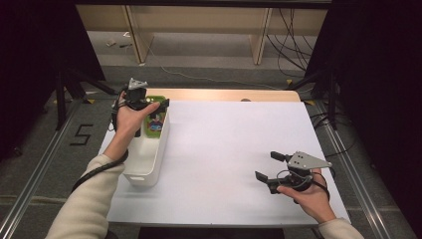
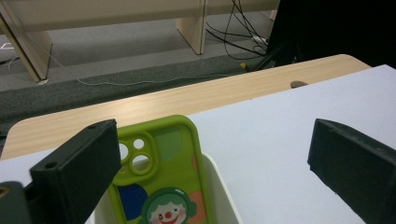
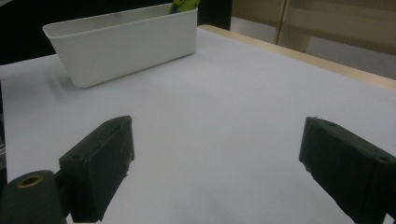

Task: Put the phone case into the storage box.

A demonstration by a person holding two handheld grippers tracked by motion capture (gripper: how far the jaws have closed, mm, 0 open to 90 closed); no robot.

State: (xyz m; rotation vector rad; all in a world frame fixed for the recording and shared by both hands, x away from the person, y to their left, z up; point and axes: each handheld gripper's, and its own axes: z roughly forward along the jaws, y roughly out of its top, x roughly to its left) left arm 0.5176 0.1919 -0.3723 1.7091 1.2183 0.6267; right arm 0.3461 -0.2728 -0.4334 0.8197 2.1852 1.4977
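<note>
A green phone case [image 1: 155,122] with a clown picture stands leaning inside the far end of a white bin [image 1: 149,169] at the table's left side. My left gripper [image 1: 157,104] hovers over that end of the bin. In the left gripper view the case [image 2: 163,177] rises just past the left jaw, with the jaws of the left gripper [image 2: 215,140] wide apart and not pressing on it. My right gripper [image 1: 268,166] is near the table's front right, open over the bare white sheet, and the right gripper view [image 3: 215,144] has nothing between its jaws.
The white sheet [image 1: 234,144] covers most of a wooden table whose far edge [image 1: 224,94] shows. The bin [image 3: 126,42] sits across the sheet from the right gripper. Dark stands and cables flank the table on the floor.
</note>
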